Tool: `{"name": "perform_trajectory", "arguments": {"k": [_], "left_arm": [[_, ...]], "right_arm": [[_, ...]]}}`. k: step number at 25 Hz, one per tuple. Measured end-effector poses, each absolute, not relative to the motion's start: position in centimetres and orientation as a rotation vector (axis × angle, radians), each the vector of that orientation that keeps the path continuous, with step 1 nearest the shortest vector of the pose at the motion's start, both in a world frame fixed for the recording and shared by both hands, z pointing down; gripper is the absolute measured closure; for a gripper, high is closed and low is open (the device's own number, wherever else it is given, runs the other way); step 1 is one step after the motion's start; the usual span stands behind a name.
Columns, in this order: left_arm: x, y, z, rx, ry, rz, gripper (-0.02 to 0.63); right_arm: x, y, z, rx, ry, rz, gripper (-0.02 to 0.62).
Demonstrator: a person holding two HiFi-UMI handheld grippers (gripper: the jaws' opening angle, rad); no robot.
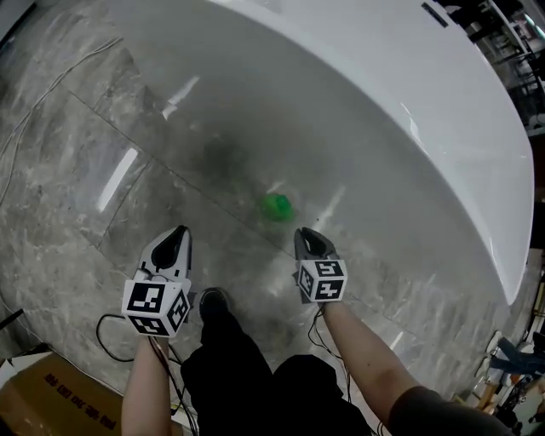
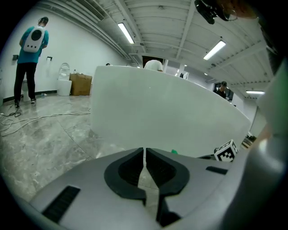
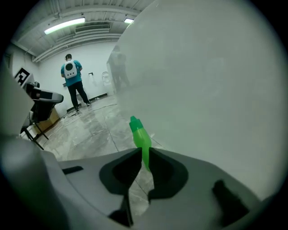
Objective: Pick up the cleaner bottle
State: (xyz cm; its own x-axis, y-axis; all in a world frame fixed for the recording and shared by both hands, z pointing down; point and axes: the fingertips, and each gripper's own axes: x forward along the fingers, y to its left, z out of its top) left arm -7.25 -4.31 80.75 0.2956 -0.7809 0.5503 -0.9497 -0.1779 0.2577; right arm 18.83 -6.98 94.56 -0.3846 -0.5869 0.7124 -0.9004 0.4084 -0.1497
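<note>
Head view — bottle [image 1: 276, 206] on seemingly marble floor [image 1: 77, 170]

Large bare indoor hall, a test space or showroom rather than a home, polished grey marble floor [image 1: 77, 170], big white tub-like shell [image 1: 409, 94] at 1 o'clock, strip lights [image 2: 126, 32] and exposed ducts [image 2: 81, 11] overhead, toilet [image 2: 64, 76] and cardboard box [image 2: 81, 84] against a white wall [image 2: 67, 49] at 10 o'clock, loose cables [image 2: 27, 120] on the floor
</note>
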Motion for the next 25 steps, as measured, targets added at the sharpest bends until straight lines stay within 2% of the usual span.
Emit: {"name": "perform_trajectory", "arguments": {"k": [2,3,4,5,9,13,25], "left_arm": [[-7.6,-4.2,82.2,2.032,-1.55,0.4,0.577],[-7.9,-4.3,82.9,2.035,-1.561,0.393,0.577],[-8.1,-4.4,83.6,2.037,-1.573,0.386,0.577],[-8.4,-4.5,84.4,2.041,-1.584,0.382,0.577],[-8.5,-5.0,87.6,2.071,-1.602,0.384,0.577],[-8.7,-5.2,90.0,2.052,-1.61,0.325,0.577],[-10.4,-6.0,91.2,2.047,-1.666,0.316,0.577]], "right_arm": [[18.3,-7.1,96.3,1.254,-2.143,0.718,0.535],[17.7,-7.3,97.2,1.231,-2.176,0.714,0.507],[17.2,-7.5,98.3,1.206,-2.203,0.706,0.407],[16.8,-7.8,99.4,1.185,-2.223,0.697,0.375],[15.8,-8.8,103.0,1.14,-2.29,0.633,0.328],[15.3,-10.8,105.3,1.149,-2.335,0.56,0.308],[11.7,-14.9,107.5,1.172,-2.444,0.457,0.31]]}}
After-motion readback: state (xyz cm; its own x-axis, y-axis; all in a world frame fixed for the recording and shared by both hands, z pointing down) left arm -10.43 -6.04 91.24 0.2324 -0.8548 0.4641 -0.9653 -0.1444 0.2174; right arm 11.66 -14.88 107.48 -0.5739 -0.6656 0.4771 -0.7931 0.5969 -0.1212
